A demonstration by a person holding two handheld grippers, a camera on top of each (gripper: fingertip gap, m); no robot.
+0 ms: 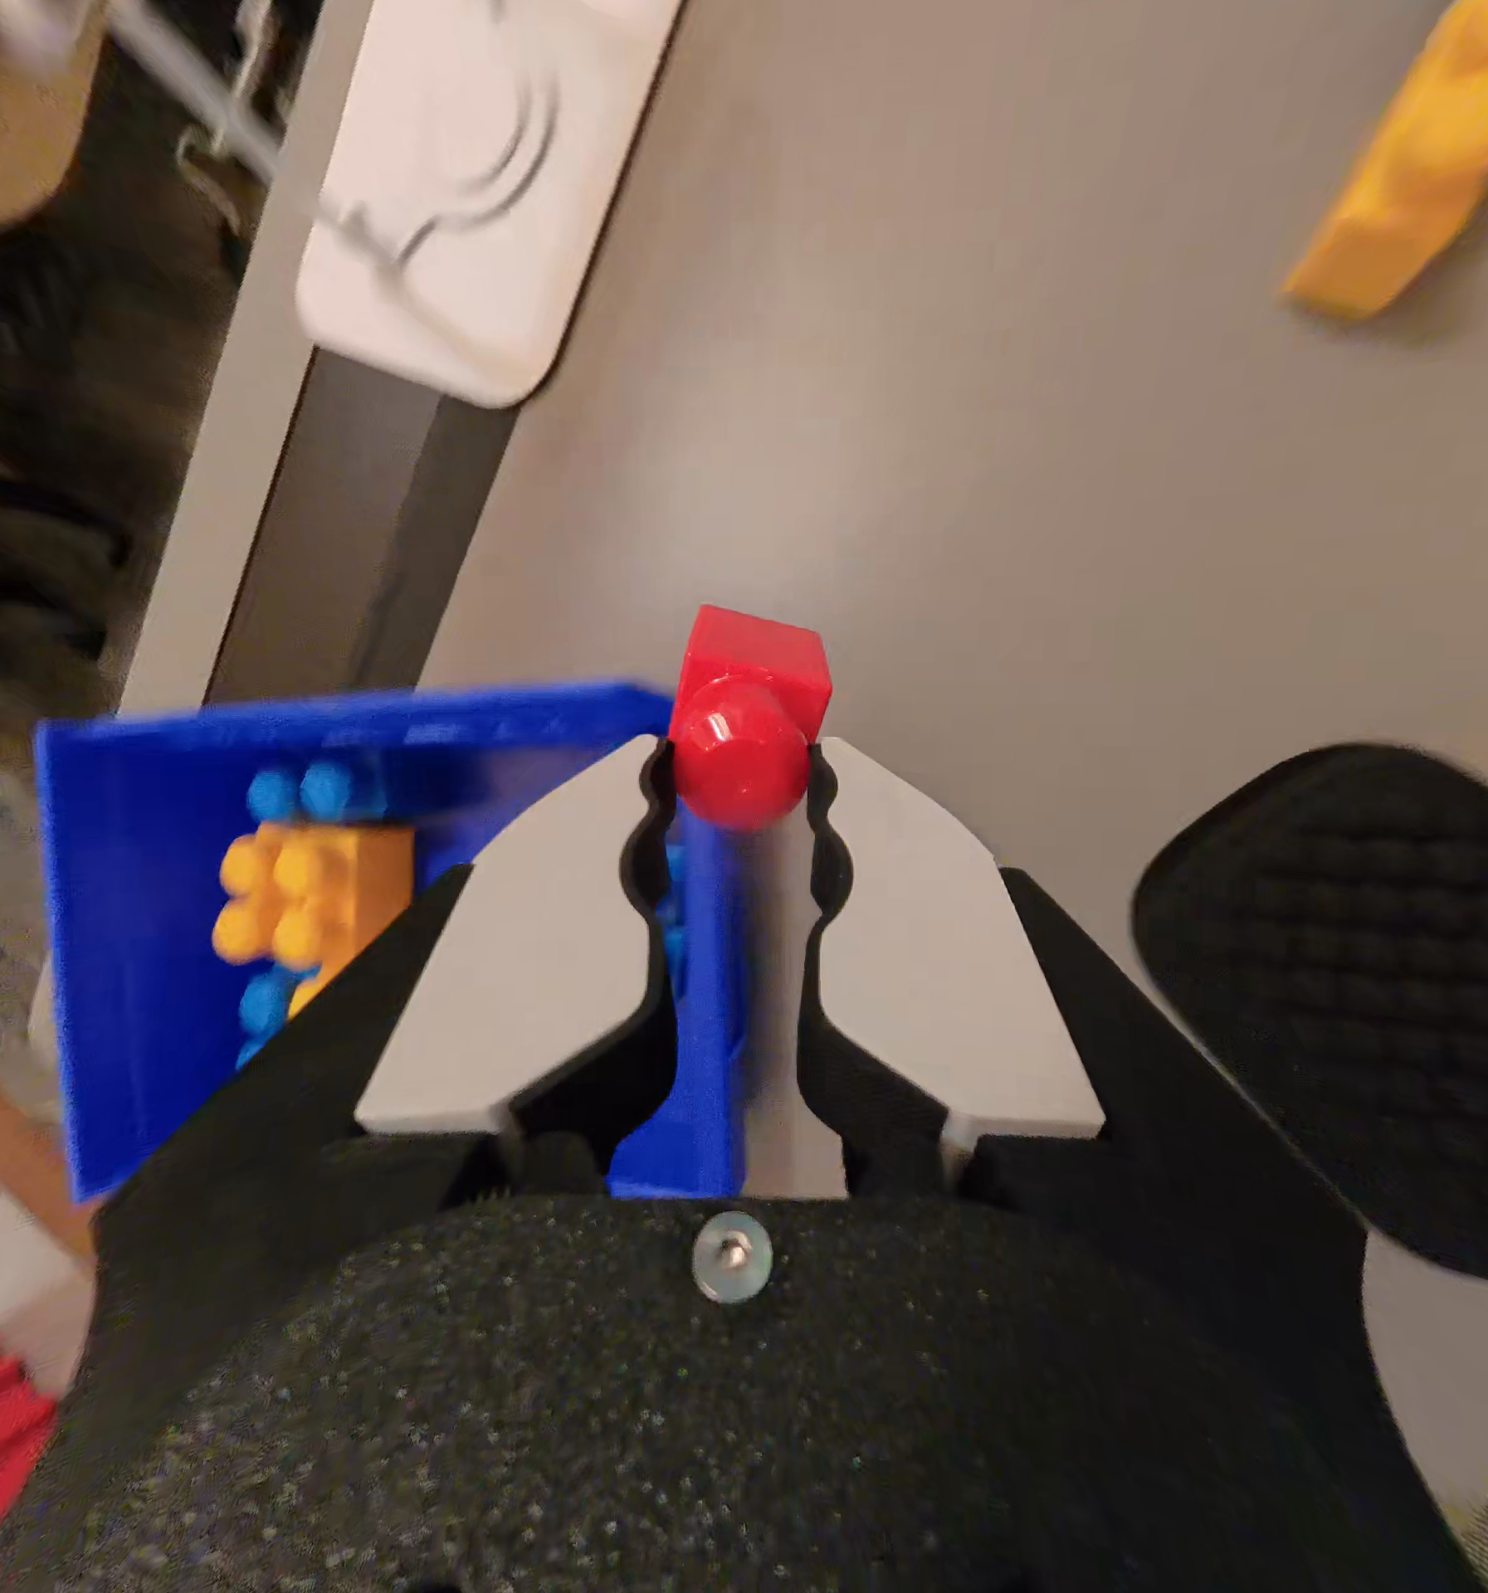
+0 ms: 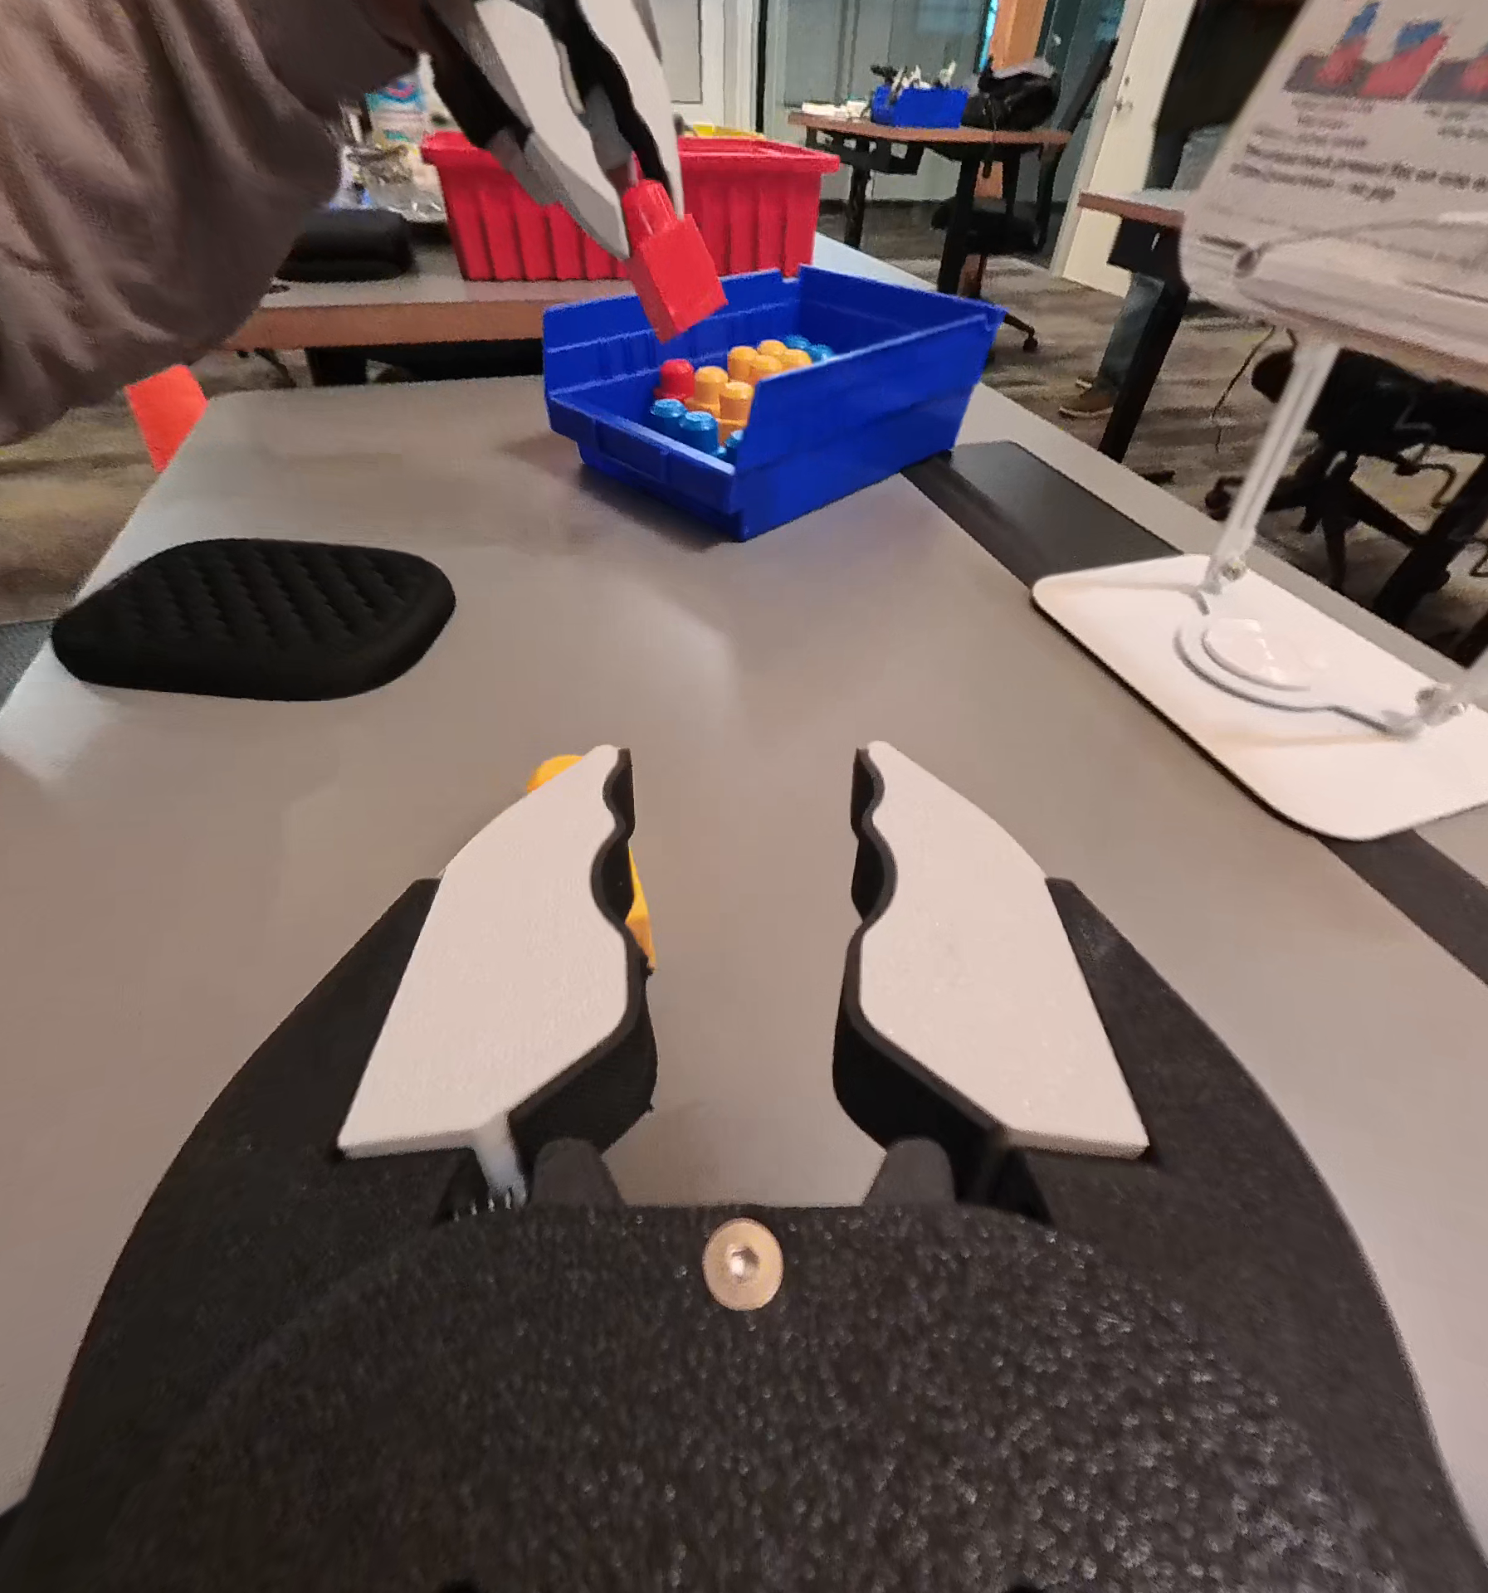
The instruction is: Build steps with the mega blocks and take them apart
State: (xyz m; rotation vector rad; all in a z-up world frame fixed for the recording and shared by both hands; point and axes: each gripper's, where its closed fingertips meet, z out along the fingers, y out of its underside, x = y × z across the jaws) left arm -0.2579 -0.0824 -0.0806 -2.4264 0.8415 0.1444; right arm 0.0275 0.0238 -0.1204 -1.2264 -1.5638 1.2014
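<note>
My left tool (image 1: pixel 740 754) pinches a small red plastic mega block (image 1: pixel 749 733) by its round stud, so the body hangs free above the blue plastic bin (image 2: pixel 809 465) of loose yellow, blue and red blocks (image 2: pixel 727 388). My right tool (image 2: pixel 742 827) sits spread and empty, low over the grey counter (image 2: pixel 723 621), just beside a long yellow plastic block (image 1: pixel 1413 172) lying there, probably the base for the steps.
</note>
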